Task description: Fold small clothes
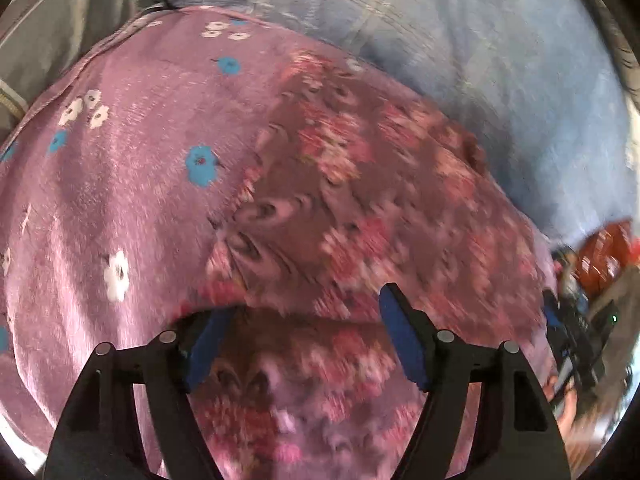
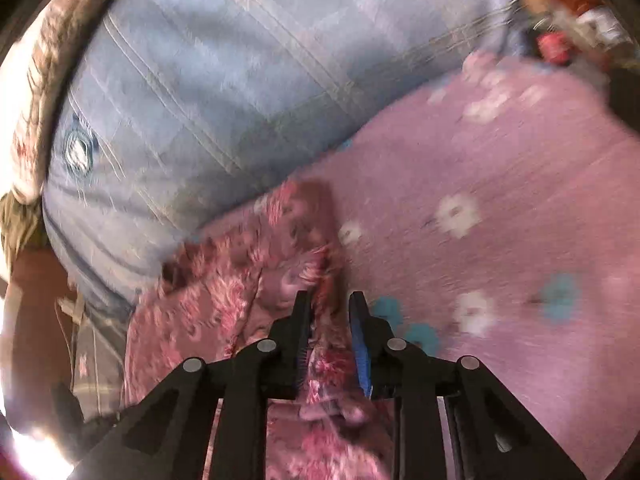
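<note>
Floral garment [image 1: 360, 184] is seen in the left wrist view on a pink flowered blanket [image 1: 120, 168], bunched between the spread left gripper [image 1: 304, 336]. In the right wrist view, its edge is pinched by the right gripper [image 2: 330, 320], leftward.

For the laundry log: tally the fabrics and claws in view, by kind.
Rose-print garment: 1
Mauve flowered cloth: 1
Pale blue quilted cover: 1
Claws: 2, left claw and right claw
Total: 5
</note>
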The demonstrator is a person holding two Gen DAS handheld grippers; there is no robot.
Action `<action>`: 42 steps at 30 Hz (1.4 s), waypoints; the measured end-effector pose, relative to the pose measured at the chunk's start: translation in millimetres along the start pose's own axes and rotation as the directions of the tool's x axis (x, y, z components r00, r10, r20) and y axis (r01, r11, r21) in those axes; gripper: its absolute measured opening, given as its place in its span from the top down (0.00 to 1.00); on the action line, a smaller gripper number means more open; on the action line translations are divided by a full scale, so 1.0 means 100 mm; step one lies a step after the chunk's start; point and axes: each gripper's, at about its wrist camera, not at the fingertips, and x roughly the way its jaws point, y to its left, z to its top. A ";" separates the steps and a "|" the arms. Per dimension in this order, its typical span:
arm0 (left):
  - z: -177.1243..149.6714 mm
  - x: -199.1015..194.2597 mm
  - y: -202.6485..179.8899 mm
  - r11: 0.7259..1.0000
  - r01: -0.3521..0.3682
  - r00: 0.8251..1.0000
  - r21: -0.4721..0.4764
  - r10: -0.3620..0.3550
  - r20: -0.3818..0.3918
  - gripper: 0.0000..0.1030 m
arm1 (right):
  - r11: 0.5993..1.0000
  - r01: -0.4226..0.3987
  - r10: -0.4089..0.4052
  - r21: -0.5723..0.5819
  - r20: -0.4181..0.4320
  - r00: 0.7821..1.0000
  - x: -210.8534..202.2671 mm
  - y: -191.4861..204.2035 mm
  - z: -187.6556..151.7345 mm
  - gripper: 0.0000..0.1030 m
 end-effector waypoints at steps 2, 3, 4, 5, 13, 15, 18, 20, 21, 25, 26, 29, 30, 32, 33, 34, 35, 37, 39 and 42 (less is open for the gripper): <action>-0.08 -0.05 0.03 0.999 0.041 0.999 0.010 -0.041 -0.016 0.27 | 0.995 -0.095 0.097 -0.031 0.047 0.994 -0.27 0.05 -0.04 0.78; -0.13 -0.04 0.05 0.999 0.036 0.999 0.016 -0.036 -0.021 0.27 | 0.992 -0.119 0.122 -0.047 0.053 0.991 -0.34 0.08 -0.08 0.77; -0.18 -0.01 0.07 1.000 0.020 0.999 0.014 -0.019 -0.025 0.27 | 0.989 -0.134 0.136 -0.066 0.038 0.990 -0.37 0.10 -0.14 0.73; -0.22 0.05 0.10 1.000 0.005 0.999 0.010 -0.005 -0.032 0.28 | 0.987 -0.135 0.134 -0.088 -0.009 0.991 -0.32 0.13 -0.23 0.71; -0.39 -0.29 0.15 0.997 0.040 0.998 0.067 -0.036 -0.060 0.27 | 0.995 -0.026 0.013 -0.099 -0.127 0.992 -0.41 0.06 -0.53 0.71; -0.48 -0.49 0.27 0.995 0.047 0.998 0.085 -0.043 -0.049 0.27 | 0.986 -0.007 -0.013 -0.167 -0.119 0.993 -0.74 0.05 -0.61 0.62; -0.75 -0.64 0.47 0.990 0.020 0.997 0.143 -0.010 -0.074 0.25 | 0.968 0.029 -0.066 -0.249 -0.141 0.988 -1.07 -0.01 -0.79 0.46; -0.94 -0.60 0.57 0.987 0.017 0.993 0.158 0.003 -0.122 0.24 | 0.954 0.063 -0.117 -0.292 -0.173 0.978 -1.30 -0.17 -1.01 0.41; -1.06 -0.55 0.62 0.987 0.026 0.987 0.158 -0.001 -0.158 0.24 | 0.950 0.072 -0.137 -0.303 -0.199 0.970 -1.41 -0.27 -1.15 0.41; -1.52 -0.41 0.74 0.986 0.074 0.960 0.150 -0.030 -0.278 0.24 | 0.935 0.089 -0.192 -0.343 -0.281 0.940 -1.52 -0.53 -1.58 0.40; -1.62 -0.40 0.70 0.984 0.075 0.957 0.162 -0.026 -0.287 0.24 | 0.939 0.065 -0.177 -0.337 -0.314 0.933 -1.53 -0.59 -1.72 0.40; -1.85 -0.36 0.64 0.976 0.098 0.944 0.194 -0.030 -0.328 0.24 | 0.942 0.006 -0.144 -0.335 -0.388 0.910 -1.48 -0.67 -2.06 0.40; -1.88 -0.34 0.62 0.974 0.103 0.940 0.201 -0.029 -0.339 0.24 | 0.941 -0.005 -0.143 -0.339 -0.408 0.902 -1.44 -0.68 -2.15 0.40; -1.95 -0.29 0.56 0.970 0.098 0.933 0.223 -0.012 -0.359 0.24 | 0.928 -0.025 -0.155 -0.371 -0.446 0.881 -1.36 -0.65 -2.34 0.41; -1.99 -0.26 0.53 0.967 0.094 0.932 0.238 -0.001 -0.363 0.24 | 0.913 -0.027 -0.178 -0.407 -0.457 0.871 -1.31 -0.63 -2.43 0.42; -2.03 -0.24 0.51 0.963 0.088 0.931 0.253 0.011 -0.364 0.24 | 0.886 -0.020 -0.213 -0.463 -0.445 0.870 -1.28 -0.58 -2.51 0.43; -2.06 -0.23 0.49 0.961 0.081 0.932 0.266 0.022 -0.362 0.24 | 0.869 -0.016 -0.227 -0.494 -0.428 0.875 -1.27 -0.55 -2.54 0.43; -2.12 -0.20 0.48 0.954 0.049 0.938 0.295 0.058 -0.343 0.30 | 0.848 -0.014 -0.247 -0.530 -0.417 0.875 -1.27 -0.51 -2.58 0.54; -2.18 -0.18 0.48 0.946 0.027 0.939 0.323 0.086 -0.332 0.68 | 0.843 -0.015 -0.253 -0.537 -0.422 0.870 -1.27 -0.52 -2.57 0.87; -2.22 -0.13 0.57 0.957 0.025 0.928 0.288 0.085 -0.362 0.98 | 0.843 -0.026 -0.240 -0.538 -0.419 0.876 -1.36 -0.54 -2.58 0.93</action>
